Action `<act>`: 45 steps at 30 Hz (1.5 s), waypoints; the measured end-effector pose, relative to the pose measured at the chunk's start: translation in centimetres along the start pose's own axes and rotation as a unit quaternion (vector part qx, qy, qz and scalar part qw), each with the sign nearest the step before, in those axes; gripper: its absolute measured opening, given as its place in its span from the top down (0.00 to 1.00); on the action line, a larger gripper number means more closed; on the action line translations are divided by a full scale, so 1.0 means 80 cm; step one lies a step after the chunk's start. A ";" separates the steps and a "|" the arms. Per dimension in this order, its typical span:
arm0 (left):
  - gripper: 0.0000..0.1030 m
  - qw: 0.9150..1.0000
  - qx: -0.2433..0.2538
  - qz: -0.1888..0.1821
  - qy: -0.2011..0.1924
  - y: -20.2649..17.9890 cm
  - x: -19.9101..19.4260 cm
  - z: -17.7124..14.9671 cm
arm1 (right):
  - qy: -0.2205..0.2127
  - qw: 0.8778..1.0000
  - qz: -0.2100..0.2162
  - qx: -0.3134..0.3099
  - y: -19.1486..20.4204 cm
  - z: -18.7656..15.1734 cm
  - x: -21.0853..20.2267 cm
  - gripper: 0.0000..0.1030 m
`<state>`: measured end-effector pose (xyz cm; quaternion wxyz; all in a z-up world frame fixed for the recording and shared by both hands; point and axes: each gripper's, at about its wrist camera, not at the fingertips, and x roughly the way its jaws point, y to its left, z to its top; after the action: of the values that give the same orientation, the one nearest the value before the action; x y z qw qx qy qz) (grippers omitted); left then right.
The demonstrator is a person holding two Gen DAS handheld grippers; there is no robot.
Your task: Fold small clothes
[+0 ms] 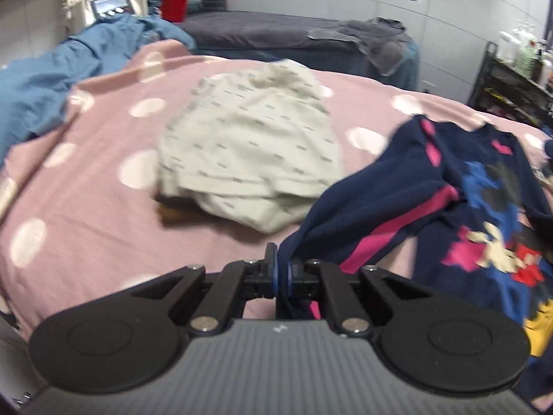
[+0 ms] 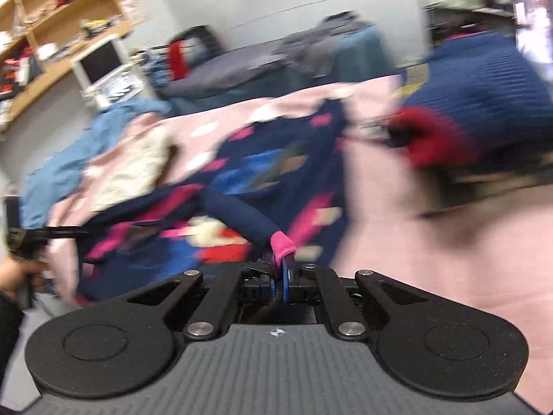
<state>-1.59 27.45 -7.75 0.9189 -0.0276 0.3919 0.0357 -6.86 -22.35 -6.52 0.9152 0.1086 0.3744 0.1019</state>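
A navy child's top with pink stripes and a cartoon print (image 1: 459,204) lies on the pink dotted bedspread (image 1: 86,214). My left gripper (image 1: 281,269) is shut on a navy edge of it, which stretches up to the right. In the right wrist view, my right gripper (image 2: 280,271) is shut on the pink cuff of a navy sleeve (image 2: 238,212) of the same top (image 2: 276,159). A cream patterned garment (image 1: 249,152) lies crumpled at the middle of the bed, and shows blurred in the right wrist view (image 2: 134,169).
Blue cloth (image 1: 52,79) is heaped at the bed's left. A navy and red knitted garment (image 2: 477,103) lies at the right. A grey-covered bed (image 1: 276,31) with towels stands behind. A black rack (image 1: 511,79) is at the right, wooden shelves (image 2: 58,17) at the left.
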 end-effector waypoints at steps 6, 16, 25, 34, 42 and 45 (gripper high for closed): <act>0.94 0.999 0.003 0.033 -0.002 0.017 0.024 0.023 | -0.022 0.983 -0.183 -0.004 -0.089 -0.003 -0.050 0.93; 0.17 0.998 -0.023 0.063 -0.009 0.036 0.005 0.011 | -0.081 0.961 -0.253 -0.074 -0.059 -0.004 -0.052 0.29; 0.06 0.995 0.005 -0.097 0.003 -0.041 -0.069 -0.031 | 0.032 0.998 0.021 -0.043 0.012 -0.035 0.003 0.14; 0.07 0.984 0.053 -0.158 0.060 -0.092 -0.029 -0.061 | 0.111 0.991 0.053 0.058 0.008 -0.087 0.033 0.28; 0.29 0.977 0.049 -0.167 0.126 -0.090 -0.001 -0.085 | 0.114 0.979 0.095 0.138 -0.001 -0.097 0.029 0.19; 0.52 0.980 0.030 -0.162 0.113 -0.085 -0.001 -0.087 | 0.113 0.982 0.094 0.119 0.005 -0.094 0.034 0.49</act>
<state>-6.07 20.16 -12.34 0.8627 -0.0669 0.4846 -0.1283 -10.32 -20.33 -13.50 0.8338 0.2397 0.4730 0.1538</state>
